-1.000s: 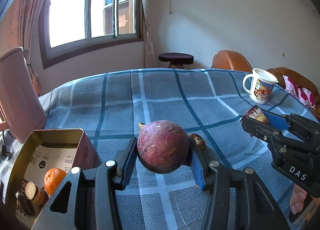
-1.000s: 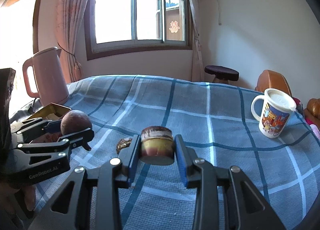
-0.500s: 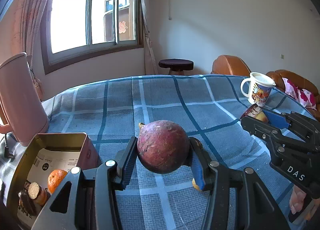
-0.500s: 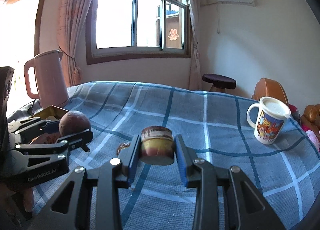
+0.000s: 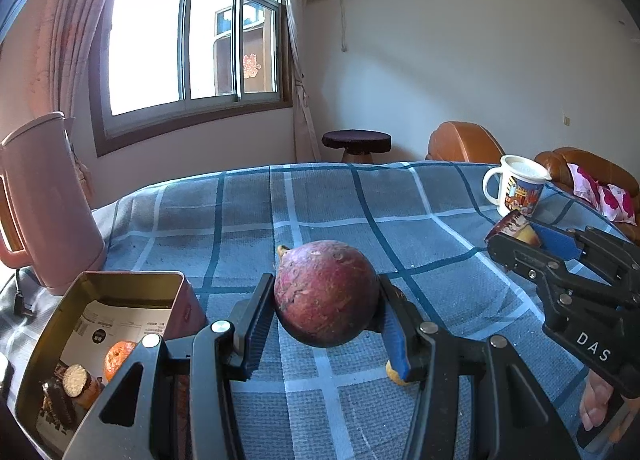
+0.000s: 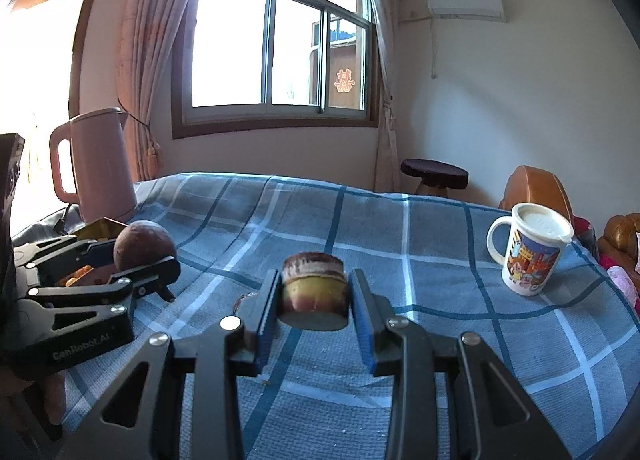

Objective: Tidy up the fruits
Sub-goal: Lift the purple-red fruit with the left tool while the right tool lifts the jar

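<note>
The left tongs (image 5: 326, 324) pinch a round, dark red fruit (image 5: 326, 292) between their two pads, holding it clear of the blue checked cloth on the table (image 5: 420, 220); a short stem stub sticks out at the fruit's upper left. Just below the right-hand pad of these tongs a small yellowish piece of fruit (image 5: 396, 376) lies on the cloth, partly hidden by the pad. To the left of the left tongs, and lower, stands an open metal tin (image 5: 132, 280) with a printed paper in its bottom; inside it lie a small orange (image 5: 118, 356) and a cut brown piece with a pale end (image 5: 76, 378). Beyond the tin, further left, a pink kettle (image 5: 44, 200) stands at the table's edge.

The right tongs (image 6: 314, 306) are closed on a short cut chunk of fruit (image 6: 314, 292), brown-topped with a yellowish side, also lifted off the cloth. Seen from the left tongs, the right tongs sit off to the right and slightly ahead, and a bit of a hand (image 5: 596, 404) shows beneath them. Just behind the left pad of the right tongs a small dark item rests on the cloth, too hidden to name. Far ahead to the right of both tongs a white mug (image 6: 530, 254) with a cartoon print and a lid stands near the table's far edge. Past the table are a round dark stool (image 6: 434, 172) and brown leather seats (image 5: 464, 140).
</note>
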{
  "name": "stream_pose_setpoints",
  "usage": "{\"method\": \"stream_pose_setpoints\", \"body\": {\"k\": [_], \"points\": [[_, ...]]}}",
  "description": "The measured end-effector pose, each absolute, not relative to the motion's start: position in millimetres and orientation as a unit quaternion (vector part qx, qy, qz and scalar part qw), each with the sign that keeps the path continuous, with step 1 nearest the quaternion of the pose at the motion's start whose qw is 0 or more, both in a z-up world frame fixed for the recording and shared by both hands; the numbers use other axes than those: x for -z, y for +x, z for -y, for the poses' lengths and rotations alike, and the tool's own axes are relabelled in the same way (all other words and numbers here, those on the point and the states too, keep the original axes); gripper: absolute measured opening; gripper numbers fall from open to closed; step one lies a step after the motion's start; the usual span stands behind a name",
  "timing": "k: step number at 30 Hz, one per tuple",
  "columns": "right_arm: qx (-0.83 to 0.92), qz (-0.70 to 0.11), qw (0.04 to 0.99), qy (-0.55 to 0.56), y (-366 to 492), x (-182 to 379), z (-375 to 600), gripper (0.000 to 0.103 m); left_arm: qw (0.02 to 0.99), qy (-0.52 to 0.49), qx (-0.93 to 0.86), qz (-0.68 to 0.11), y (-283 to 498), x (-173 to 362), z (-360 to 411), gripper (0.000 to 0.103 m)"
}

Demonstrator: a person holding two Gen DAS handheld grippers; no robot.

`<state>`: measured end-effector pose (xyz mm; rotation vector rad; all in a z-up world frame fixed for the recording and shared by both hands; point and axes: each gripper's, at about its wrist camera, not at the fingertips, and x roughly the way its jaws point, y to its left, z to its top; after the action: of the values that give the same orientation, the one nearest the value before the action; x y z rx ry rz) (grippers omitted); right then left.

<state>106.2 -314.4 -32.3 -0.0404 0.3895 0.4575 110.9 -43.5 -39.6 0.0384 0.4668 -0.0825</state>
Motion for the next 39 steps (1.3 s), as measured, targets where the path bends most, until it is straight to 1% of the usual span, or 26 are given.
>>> {"method": "stream_pose_setpoints", "body": {"k": [39], "points": [[-0.224,-0.148,0.963,-0.020,85.0,26.2,317.7,0.037,0.984,0.039,0.013,-0.173,85.5,33.5,47.0,0.051]]}}
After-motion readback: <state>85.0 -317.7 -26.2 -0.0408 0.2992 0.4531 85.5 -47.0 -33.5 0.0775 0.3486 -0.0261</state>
